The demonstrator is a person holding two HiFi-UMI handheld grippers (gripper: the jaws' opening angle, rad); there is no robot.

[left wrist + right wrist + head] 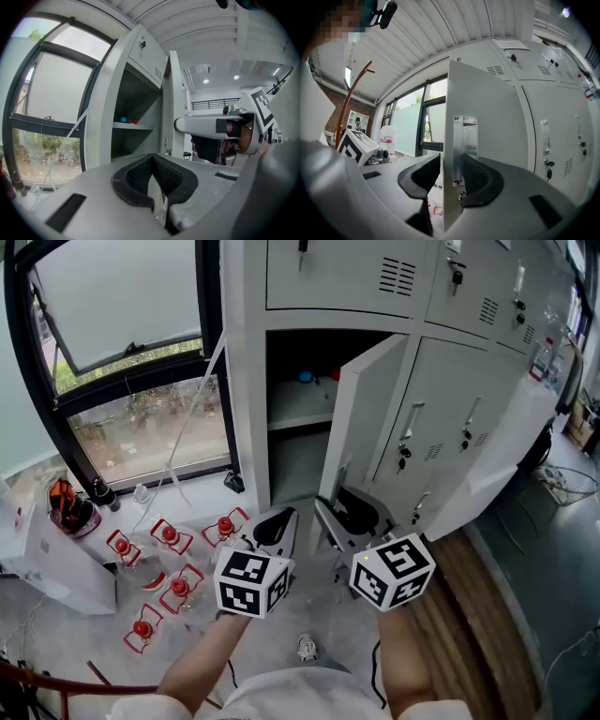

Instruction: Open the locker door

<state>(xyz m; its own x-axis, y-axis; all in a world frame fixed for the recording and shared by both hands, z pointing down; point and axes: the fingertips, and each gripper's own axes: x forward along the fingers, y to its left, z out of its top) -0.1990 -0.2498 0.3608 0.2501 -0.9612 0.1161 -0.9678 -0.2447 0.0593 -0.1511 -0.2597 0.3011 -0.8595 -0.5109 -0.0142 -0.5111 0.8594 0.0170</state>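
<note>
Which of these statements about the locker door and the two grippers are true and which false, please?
1. The door stands partly open. True.
2. The door's edge is between the right gripper's jaws. True.
3. The left gripper grips the door. False: its jaws are together on nothing, away from the door.
4. The shelf behind the door is bare. False: a blue thing and a red thing sit on it.

Lab-like workroom: steel lockers (469,409), big window (122,306), cluttered floor (75,634)
</note>
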